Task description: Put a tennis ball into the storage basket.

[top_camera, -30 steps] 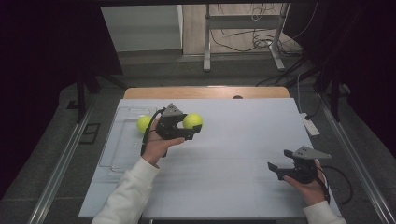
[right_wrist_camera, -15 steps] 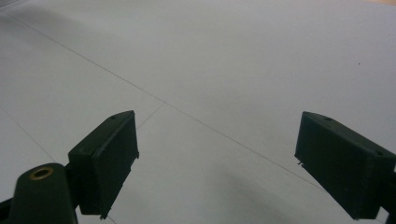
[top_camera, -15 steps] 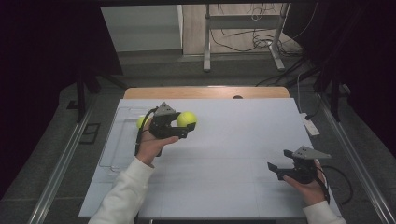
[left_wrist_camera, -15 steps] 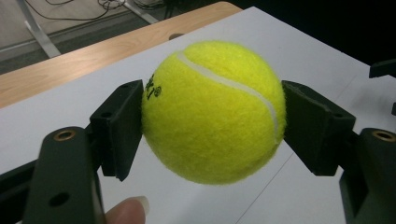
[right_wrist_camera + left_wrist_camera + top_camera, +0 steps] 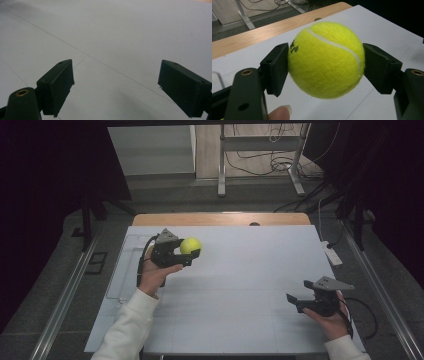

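In the high view, your left gripper (image 5: 186, 254) holds a tennis ball (image 5: 190, 246) above the white table (image 5: 240, 285). The ball sits right at the jaw tips, clamped between them, a bright yellow-green sphere. Your right gripper (image 5: 295, 301) rests near the table's other side, well apart from the ball, in your right hand (image 5: 331, 317).

In the left gripper view, the tennis ball (image 5: 326, 59) fills the gap between the two black jaws, which press on its two sides. Its felt is fuzzy and bright yellow-green. A white curved seam runs from the upper part near one jaw, over the top, and down toward the other jaw. Small black printing sits on the ball just beside one jaw; it is too small to read. Being round, the ball has no long axis; the seam faces up and toward the camera, the printing toward the jaw. A fingertip (image 5: 280, 112) shows below the ball, near the jaw base.

In the right gripper view, your right gripper (image 5: 116, 86) has its jaws standing wide apart with nothing between them, over bare white table (image 5: 120, 32) crossed by thin lines.
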The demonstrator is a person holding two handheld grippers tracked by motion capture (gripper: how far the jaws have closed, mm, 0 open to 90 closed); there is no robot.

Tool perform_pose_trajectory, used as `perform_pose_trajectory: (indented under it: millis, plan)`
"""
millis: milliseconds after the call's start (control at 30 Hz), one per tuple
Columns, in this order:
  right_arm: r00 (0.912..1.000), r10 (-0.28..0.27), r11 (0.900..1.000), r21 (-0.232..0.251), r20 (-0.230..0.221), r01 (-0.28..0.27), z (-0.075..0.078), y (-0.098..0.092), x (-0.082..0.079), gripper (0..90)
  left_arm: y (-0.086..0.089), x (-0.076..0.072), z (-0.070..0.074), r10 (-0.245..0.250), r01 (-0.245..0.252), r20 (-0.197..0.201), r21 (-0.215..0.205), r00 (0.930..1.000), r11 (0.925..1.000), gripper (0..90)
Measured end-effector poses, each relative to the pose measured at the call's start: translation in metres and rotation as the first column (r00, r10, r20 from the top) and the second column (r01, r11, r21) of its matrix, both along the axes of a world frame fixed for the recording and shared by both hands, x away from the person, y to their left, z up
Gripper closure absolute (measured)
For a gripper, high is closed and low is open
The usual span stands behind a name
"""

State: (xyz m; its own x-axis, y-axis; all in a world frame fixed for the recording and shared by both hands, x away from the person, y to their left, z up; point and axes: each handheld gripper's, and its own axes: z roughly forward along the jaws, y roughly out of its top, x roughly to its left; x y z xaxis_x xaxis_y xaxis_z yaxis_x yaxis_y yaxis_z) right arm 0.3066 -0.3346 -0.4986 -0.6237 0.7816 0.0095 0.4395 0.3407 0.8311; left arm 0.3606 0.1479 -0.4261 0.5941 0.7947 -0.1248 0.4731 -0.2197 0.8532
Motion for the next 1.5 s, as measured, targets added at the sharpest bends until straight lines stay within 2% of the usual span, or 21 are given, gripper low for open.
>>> perform_pose_trajectory:
  millis: [300, 1500]
  plan:
    - [1.0000, 0.003, 1.000, -0.004, 0.000, -0.003, 0.000, 0.000, 0.000, 13.4, 0.014, -0.002, 0.000, 0.045, -0.045, 0.000, 0.013, 0.9990, 0.9989, 26.8]
    - [1.0000, 0.005, 1.000, -0.002, 0.000, -0.005, 0.000, 0.000, 0.000, 13.4, 0.048, -0.001, 0.000, 0.146, -0.146, -0.011, 0.012, 0.9892, 0.9892, 26.8]
